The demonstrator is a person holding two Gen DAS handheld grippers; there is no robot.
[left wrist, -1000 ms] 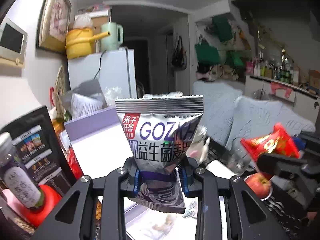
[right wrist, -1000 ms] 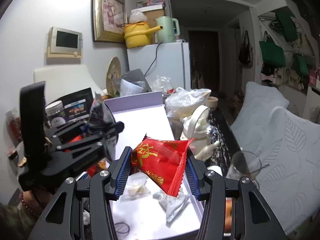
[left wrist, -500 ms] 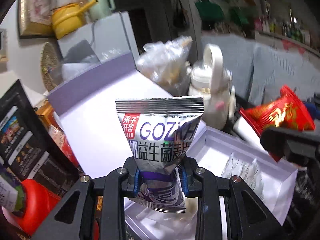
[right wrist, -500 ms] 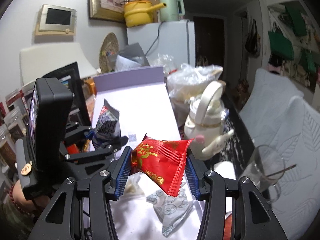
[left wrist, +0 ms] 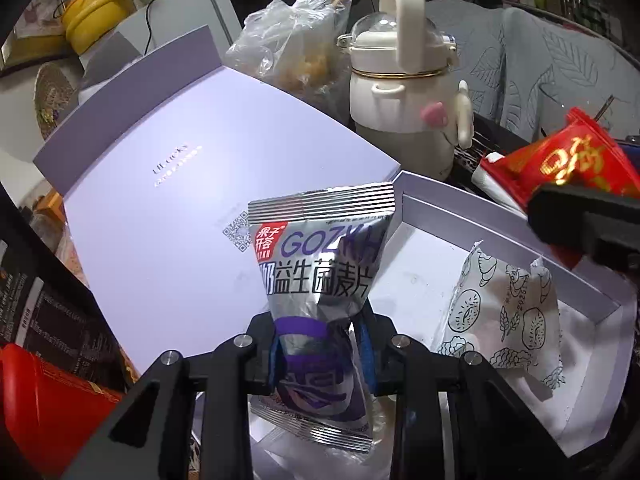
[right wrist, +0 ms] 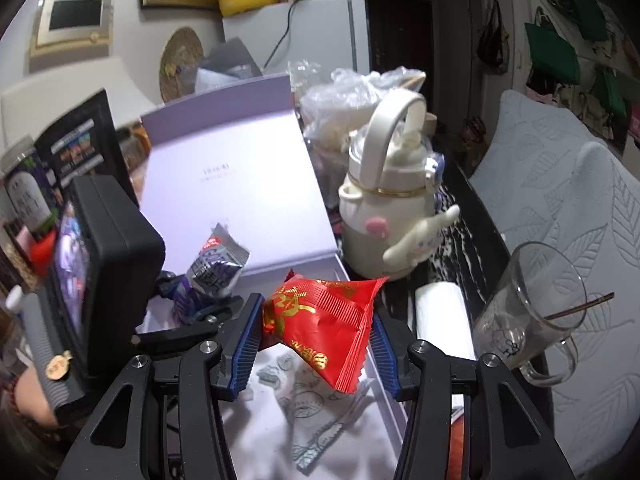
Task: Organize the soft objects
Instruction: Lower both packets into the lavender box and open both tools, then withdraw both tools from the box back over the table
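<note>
The left claw [left wrist: 322,350] squeezes a silver snack bag [left wrist: 320,276] tight round its waist, and the right claw [right wrist: 316,344] pinches a red snack bag [right wrist: 324,320] by its sides, so both soft bags hang just above the open white box [left wrist: 500,216], probably ready to drop in beside the white bag with little drawings [left wrist: 504,312] lying at 3 o'clock. The silver bag reads "GOZKH" with Chinese words; the red one has gold Chinese writing. Farther off, at 12 o'clock, stands a cream bottle [left wrist: 404,92] on the desk.
</note>
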